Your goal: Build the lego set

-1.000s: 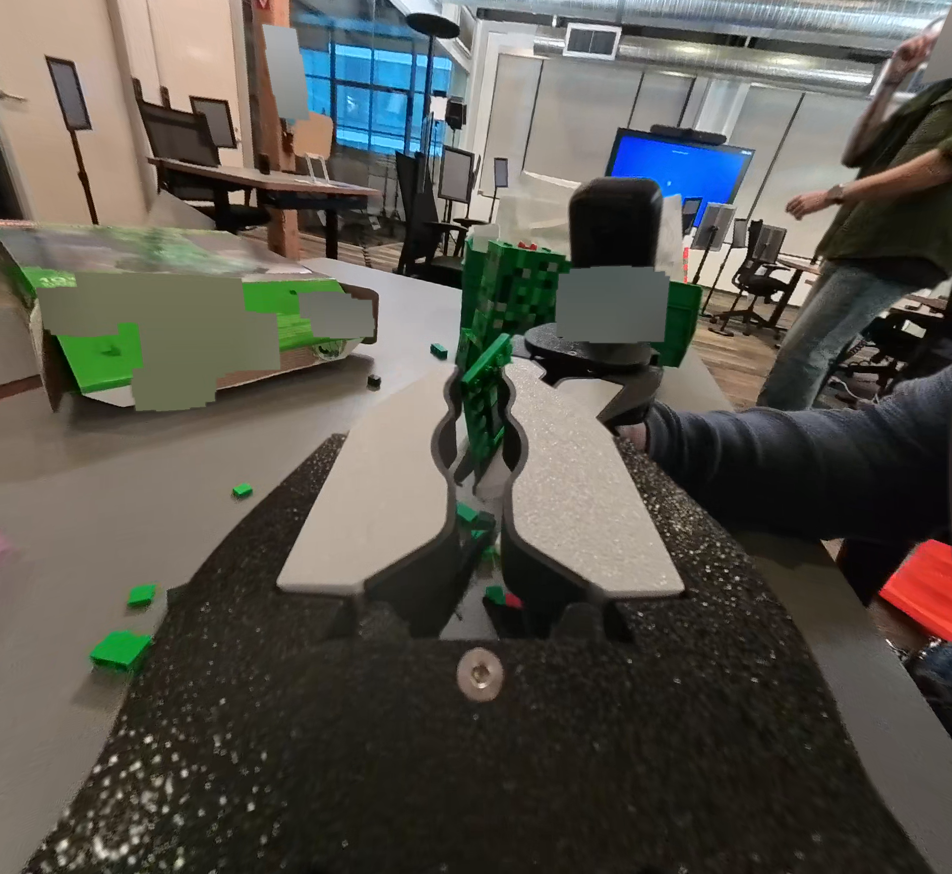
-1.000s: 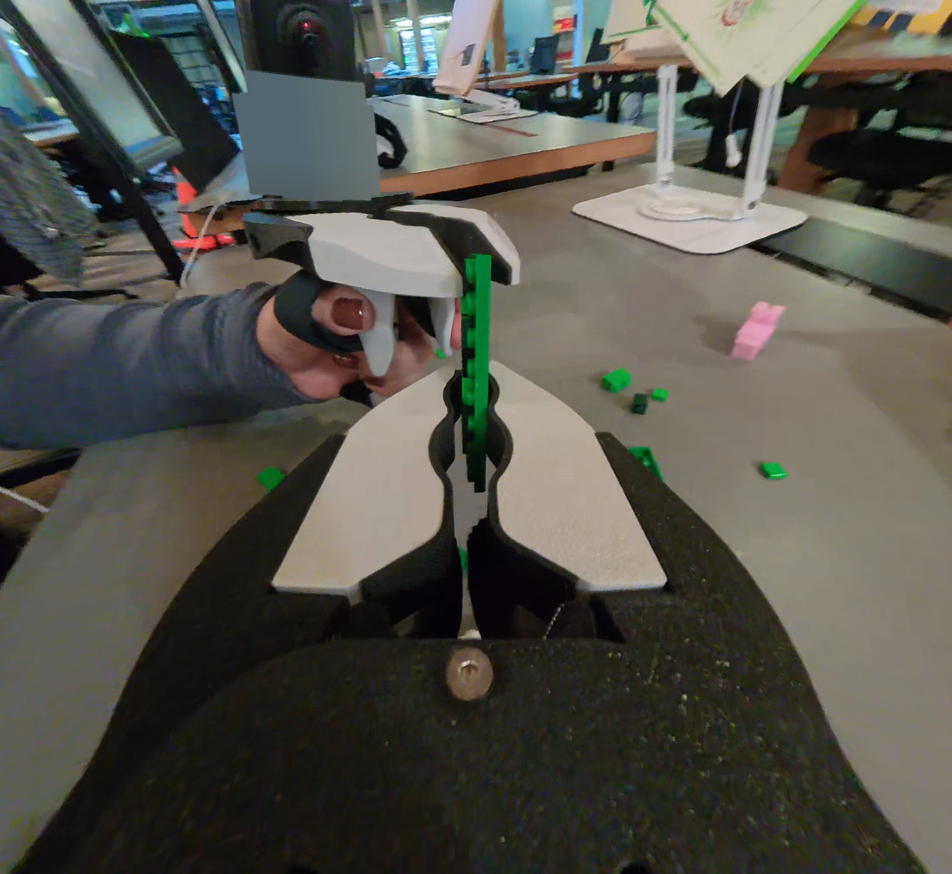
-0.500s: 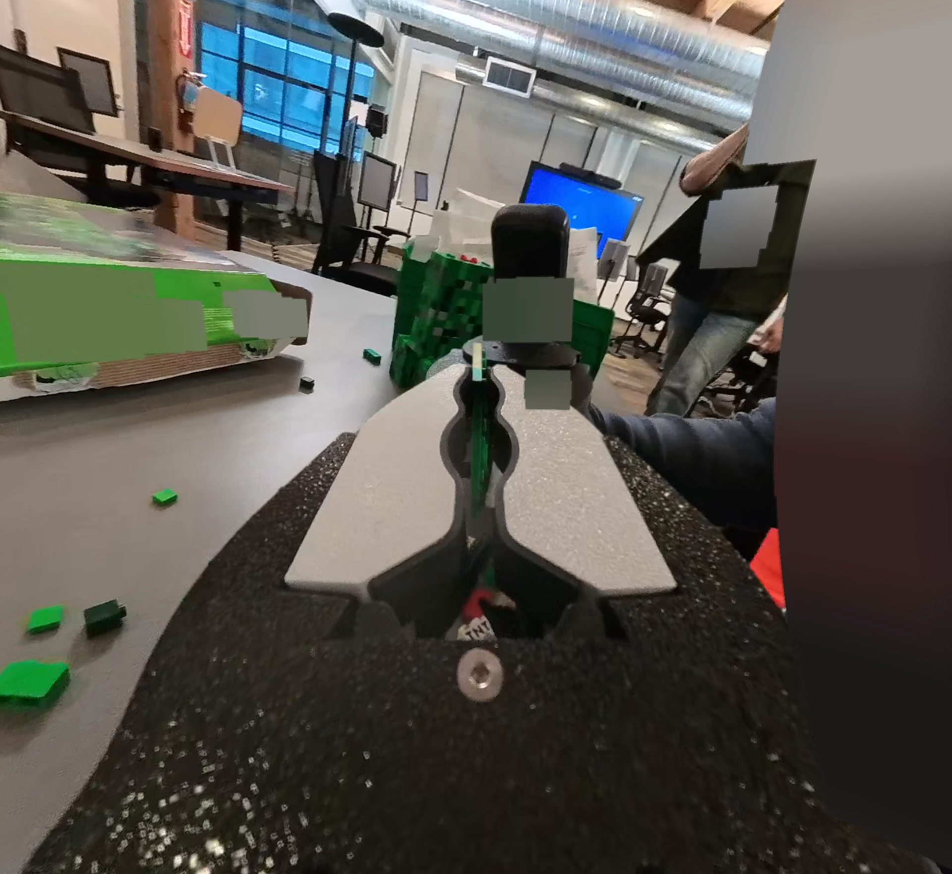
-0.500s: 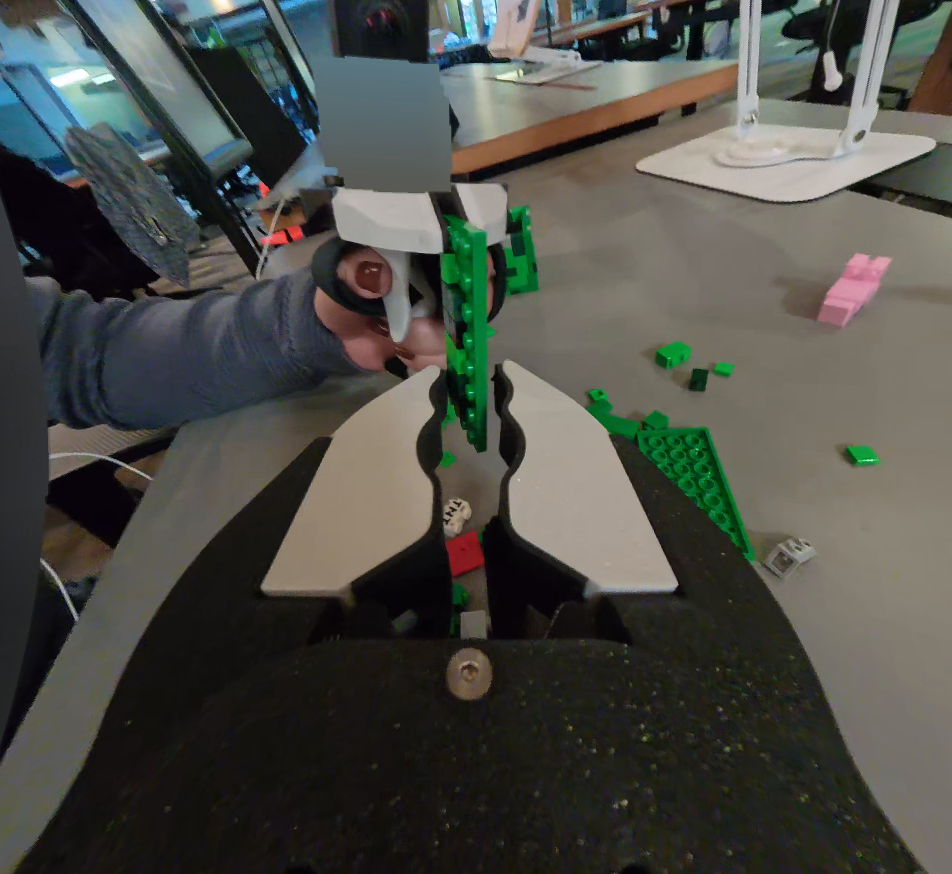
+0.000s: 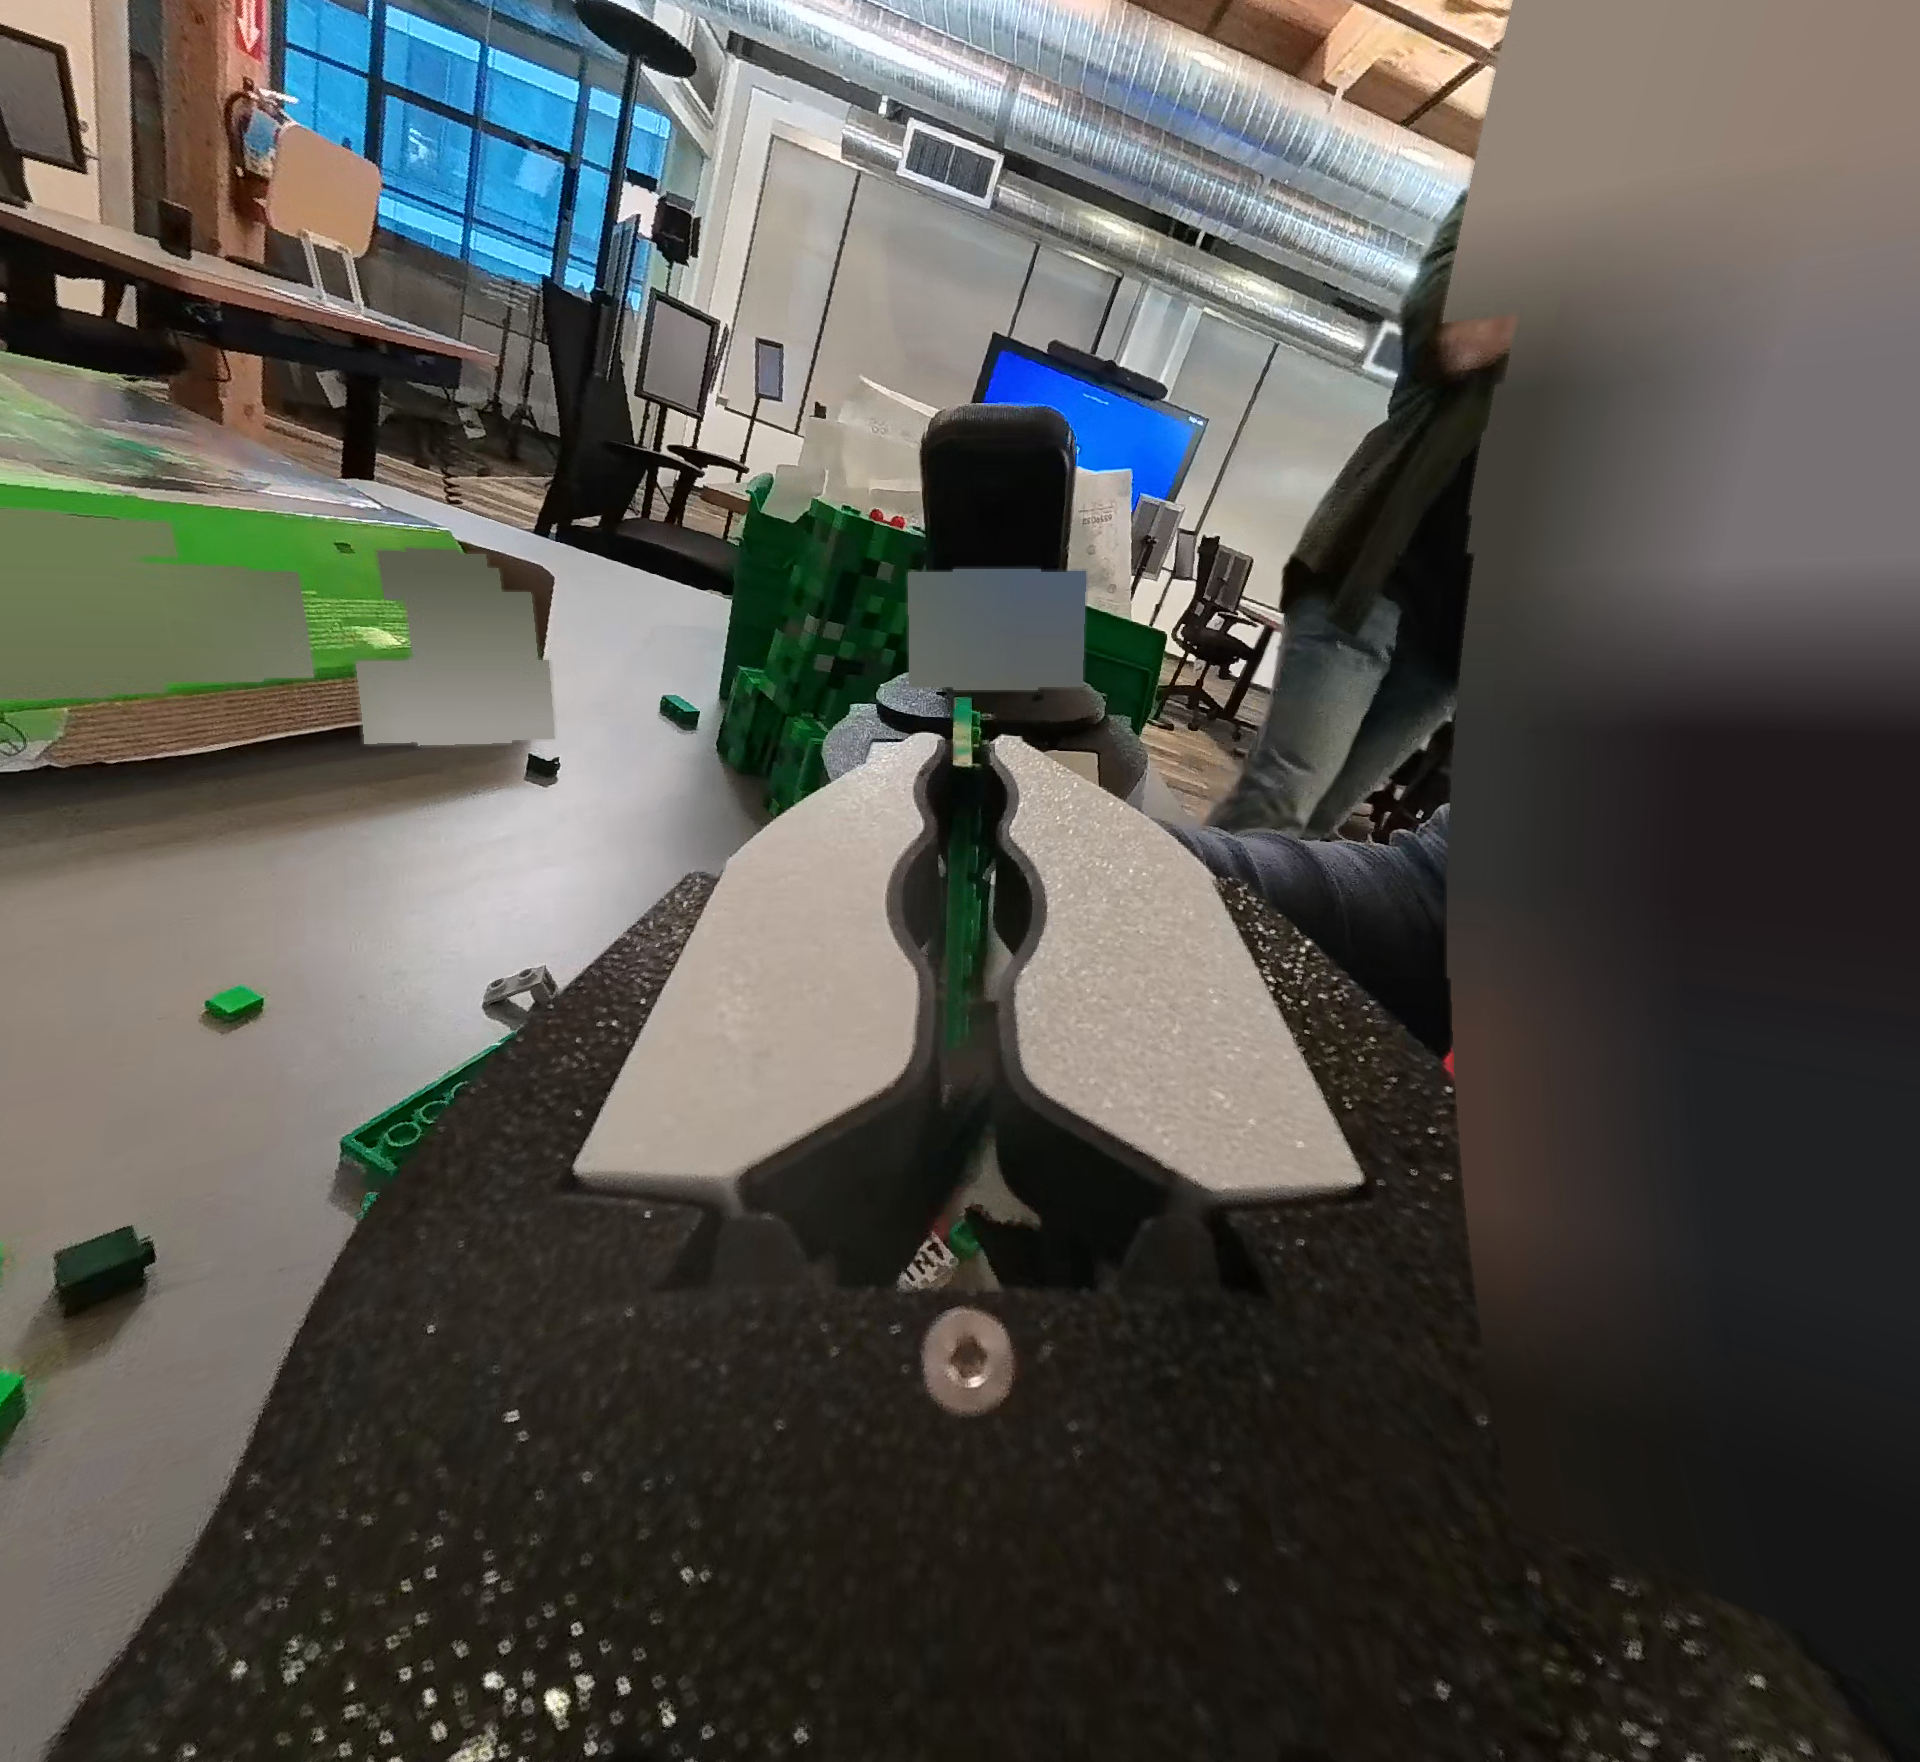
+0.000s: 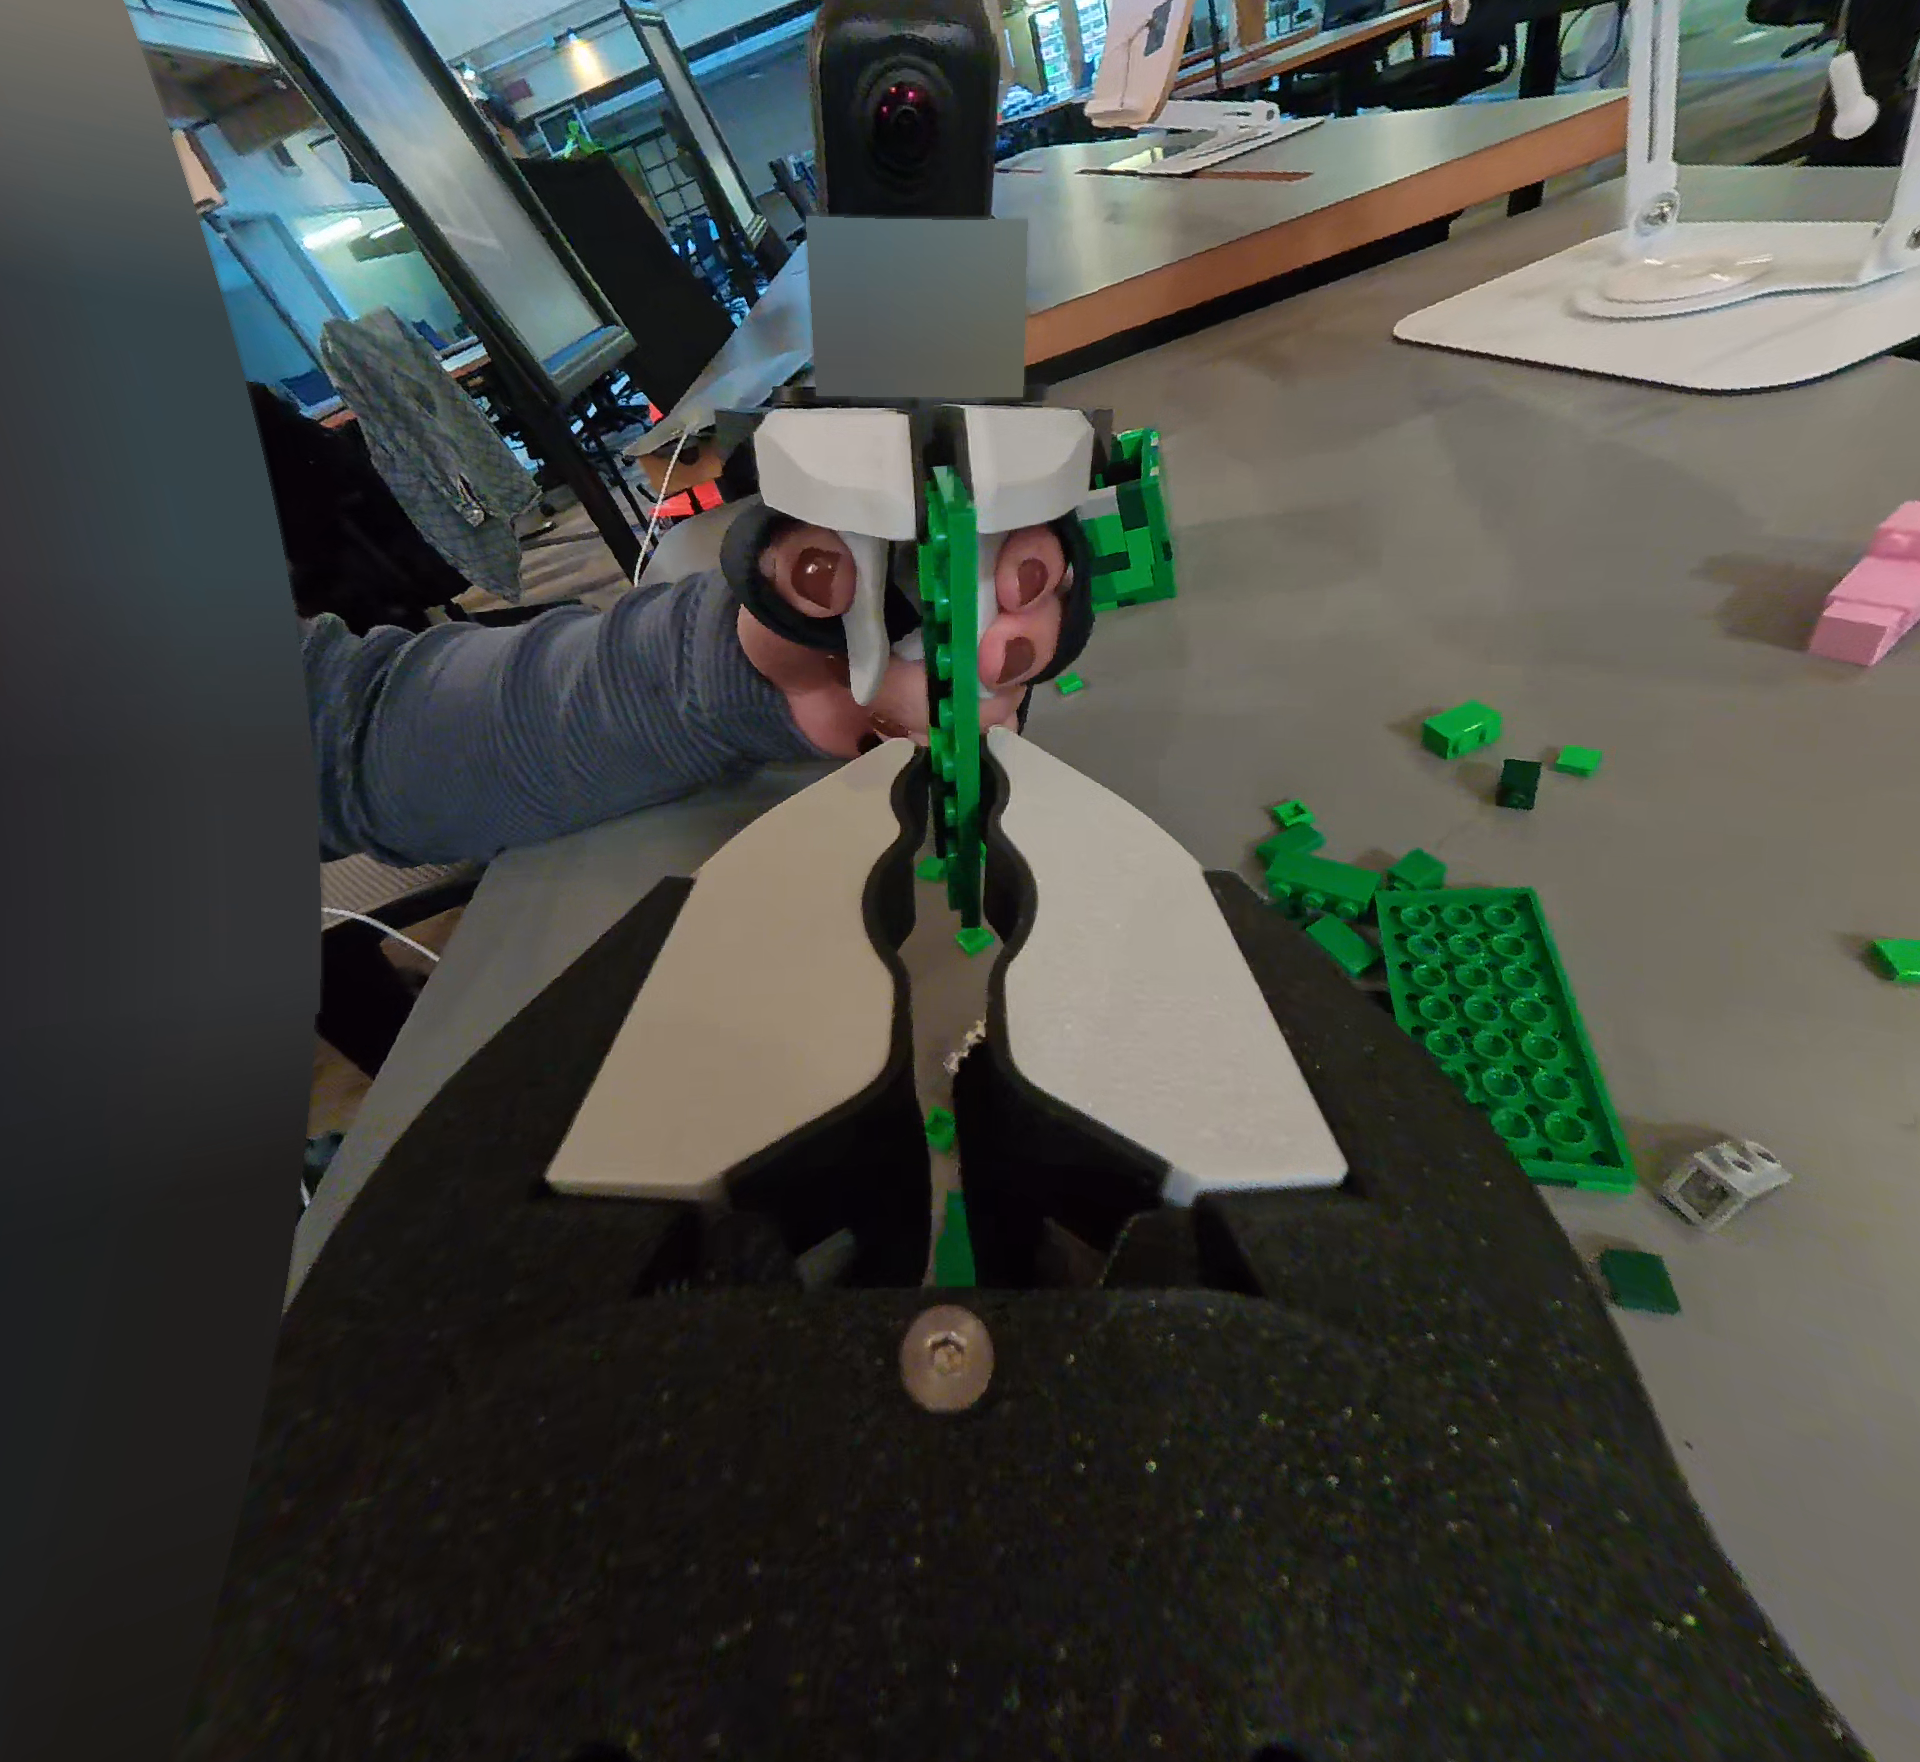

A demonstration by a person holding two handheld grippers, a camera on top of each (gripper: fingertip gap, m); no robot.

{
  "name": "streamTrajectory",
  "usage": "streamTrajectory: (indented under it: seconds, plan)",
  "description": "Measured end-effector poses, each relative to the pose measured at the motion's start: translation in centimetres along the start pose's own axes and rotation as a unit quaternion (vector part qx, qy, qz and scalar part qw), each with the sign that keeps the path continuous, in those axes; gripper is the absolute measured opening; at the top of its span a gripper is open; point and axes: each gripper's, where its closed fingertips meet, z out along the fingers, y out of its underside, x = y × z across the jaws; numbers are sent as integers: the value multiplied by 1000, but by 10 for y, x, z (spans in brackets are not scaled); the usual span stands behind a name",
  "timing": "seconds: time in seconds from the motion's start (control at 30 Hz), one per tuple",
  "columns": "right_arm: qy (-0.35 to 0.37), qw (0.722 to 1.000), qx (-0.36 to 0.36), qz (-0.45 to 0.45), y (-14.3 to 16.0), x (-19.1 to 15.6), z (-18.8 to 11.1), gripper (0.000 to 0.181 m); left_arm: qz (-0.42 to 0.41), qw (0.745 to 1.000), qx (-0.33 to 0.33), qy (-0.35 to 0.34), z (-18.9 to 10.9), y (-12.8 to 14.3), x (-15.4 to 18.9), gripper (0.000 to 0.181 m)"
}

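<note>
A thin green plate assembly (image 6: pixel 954 673) stands upright on edge above the grey table (image 6: pixel 1351 569). It is held between both grippers. My right gripper (image 6: pixel 951 751) is shut on its lower end. My left gripper (image 6: pixel 940 476) faces it and is shut on the upper end, with a hand behind it. In the left wrist view the plate (image 5: pixel 964 891) shows edge-on between the shut fingers of my left gripper (image 5: pixel 964 751). The right gripper's camera (image 5: pixel 997 486) is straight ahead. A green blocky built model (image 5: pixel 831 632) stands behind; it also shows in the right wrist view (image 6: pixel 1127 528).
A large green wedge plate (image 6: pixel 1496 1026), loose green bricks (image 6: pixel 1460 730), a small grey piece (image 6: pixel 1725 1182) and a pink piece (image 6: pixel 1870 600) lie to the right. A white stand (image 6: pixel 1683 299) is at the back. The set's box (image 5: pixel 208 704) lies left. A person (image 5: pixel 1340 632) stands beyond the table. The tips of one gripper are about 4 cm away from the tips of the other. The green blocky built model (image 5: pixel 831 632) is about 25 cm from both grippers' fingertips.
Both grippers have moved with the plate, which now shows edge-on in the left wrist view. The right jaws stood a little wider half a second ago and have closed on the plate.
</note>
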Motion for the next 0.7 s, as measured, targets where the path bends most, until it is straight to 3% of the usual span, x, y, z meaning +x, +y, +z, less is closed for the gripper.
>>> streamTrajectory:
  seconds: [0.03,0.2,0.37,0.47,0.57,0.7]
  plan:
    - [-2,1000,0,2,0,0,0,7,-1,1000,1,0,0,0,0,4]
    - [-14,1000,7,14,-1,-3,1,13,-4,1000,-3,2,3,4,1,4]
    - [18,1000,4,-14,-1,2,0,6,3,1000,5,-8,5,3,-1,6]
    - [82,996,3,-47,-3,16,-4,6,22,998,6,-57,7,3,-11,9]
    - [154,985,12,-76,-6,32,-9,6,88,988,-23,-125,7,6,-22,33]
    - [208,973,17,-96,-8,41,-11,6,171,967,-11,-186,7,-2,-21,27]
